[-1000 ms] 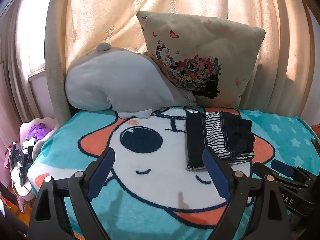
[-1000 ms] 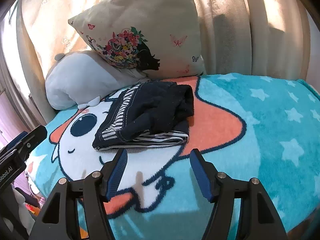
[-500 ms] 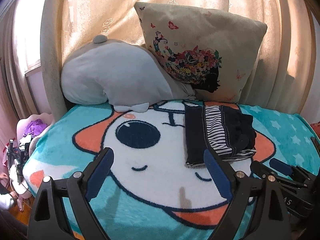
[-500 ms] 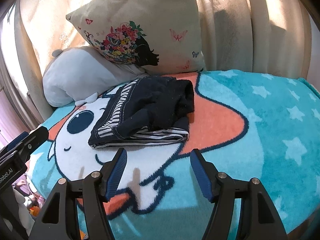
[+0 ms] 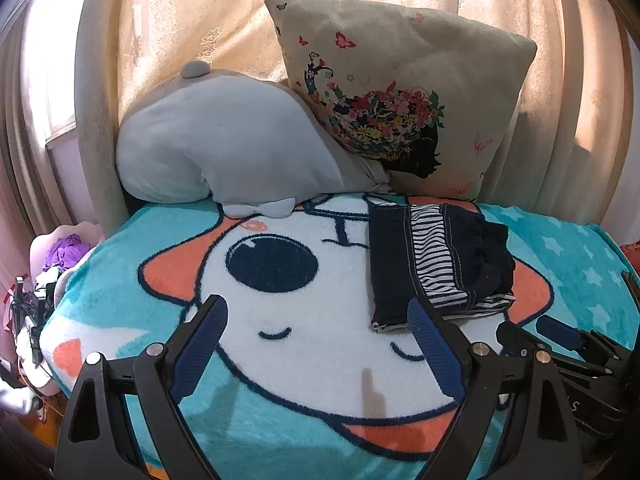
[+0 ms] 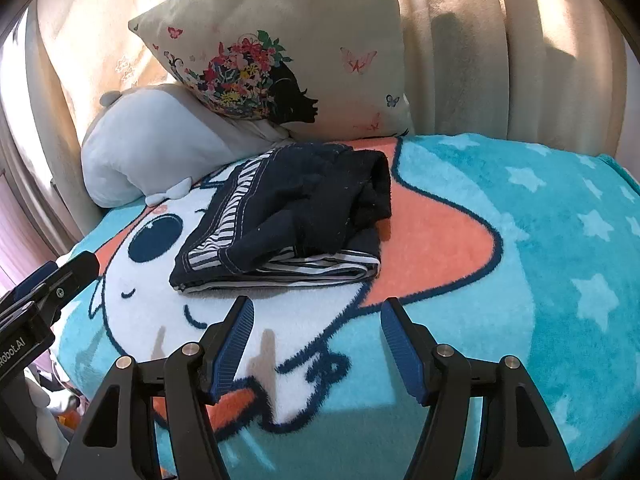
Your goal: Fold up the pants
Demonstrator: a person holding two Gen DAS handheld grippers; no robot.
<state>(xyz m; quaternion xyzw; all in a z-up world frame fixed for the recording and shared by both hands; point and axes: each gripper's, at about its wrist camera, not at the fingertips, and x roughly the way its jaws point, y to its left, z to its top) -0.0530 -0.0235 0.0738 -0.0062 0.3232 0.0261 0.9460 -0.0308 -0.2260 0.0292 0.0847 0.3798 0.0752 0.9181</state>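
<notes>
While both tools hover low over the bed's cartoon blanket point(image 5: 168, 240), neither grasps anything. At the lower left of the left view, the left hand-held gripper point(image 5: 318, 334) is spread wide and released, with the grey plush point(image 5: 224, 152) far above it. Further right, the pants point(image 5: 436, 264) lie already folded into a compact bundle, ahead and right of that tool, their long axis running away toward the floral pillow point(image 5: 400, 92). In the right view, the right hand-held gripper point(image 6: 316, 330), also released, sits just before the bundle's near edge, so it looks nearer.
</notes>
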